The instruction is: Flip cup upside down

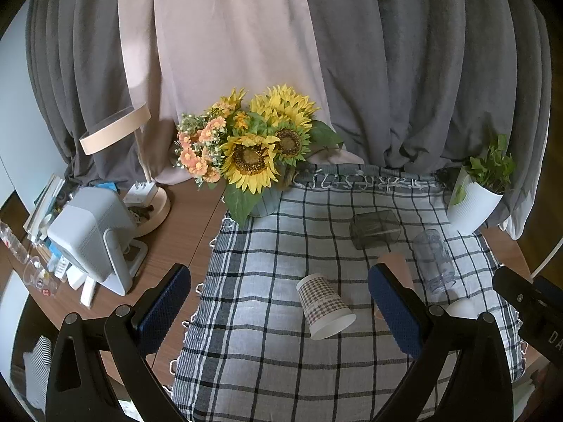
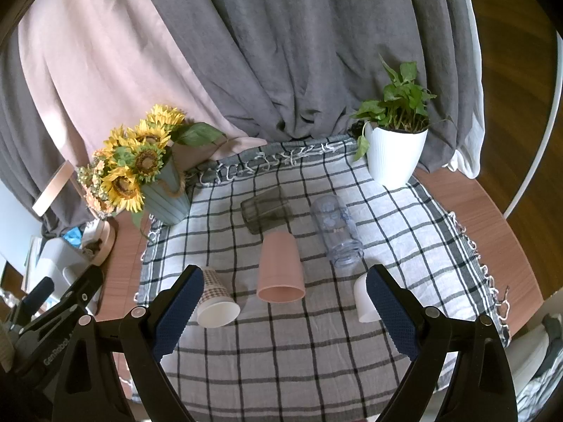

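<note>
Several cups lie on their sides on the checked cloth point(image 2: 281, 334). A pink cup point(image 2: 280, 269) lies in the middle, mouth toward me. A plaid paper cup point(image 1: 323, 306) point(image 2: 214, 299) lies to its left. A white cup point(image 2: 364, 299) lies to the right, partly behind my right finger. A clear plastic cup point(image 2: 337, 232) point(image 1: 434, 262) and a dark smoky glass point(image 2: 266, 209) point(image 1: 374, 228) lie farther back. My left gripper point(image 1: 281, 302) is open above the cloth near the plaid cup. My right gripper point(image 2: 281, 313) is open, just short of the pink cup.
A sunflower bouquet in a blue-grey pot point(image 2: 165, 197) point(image 1: 253, 154) stands at the cloth's back left. A white pot with a green plant point(image 2: 396, 154) point(image 1: 473, 207) stands at the back right. A grey device point(image 1: 91, 235), lamp point(image 1: 116, 130) and clutter fill the left side. Curtains hang behind.
</note>
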Motion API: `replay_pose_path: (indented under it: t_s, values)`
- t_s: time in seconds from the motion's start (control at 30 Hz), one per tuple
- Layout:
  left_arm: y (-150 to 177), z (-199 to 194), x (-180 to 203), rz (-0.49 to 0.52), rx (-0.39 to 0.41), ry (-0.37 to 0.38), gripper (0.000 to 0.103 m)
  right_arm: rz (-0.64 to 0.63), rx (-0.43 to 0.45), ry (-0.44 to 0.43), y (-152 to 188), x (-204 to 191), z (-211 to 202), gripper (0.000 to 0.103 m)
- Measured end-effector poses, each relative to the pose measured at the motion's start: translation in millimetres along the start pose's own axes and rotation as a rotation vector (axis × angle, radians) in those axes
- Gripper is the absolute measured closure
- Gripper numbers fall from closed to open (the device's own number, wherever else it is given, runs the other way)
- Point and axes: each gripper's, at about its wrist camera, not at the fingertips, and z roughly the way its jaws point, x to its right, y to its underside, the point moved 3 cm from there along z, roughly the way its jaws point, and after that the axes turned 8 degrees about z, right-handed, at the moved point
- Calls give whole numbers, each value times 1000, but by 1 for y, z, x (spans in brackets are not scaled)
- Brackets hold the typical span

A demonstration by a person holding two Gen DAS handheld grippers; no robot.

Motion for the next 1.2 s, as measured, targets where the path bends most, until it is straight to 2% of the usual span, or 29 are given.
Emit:
replay_pose_path:
  t_s: [0.9, 1.2]
  values:
    - [8, 3, 0, 2, -10, 0, 0, -3, -5, 5, 2, -2, 1, 9]
    - [20, 30, -7, -14, -93, -7, 0, -30, -58, -3, 2, -2, 24, 9]
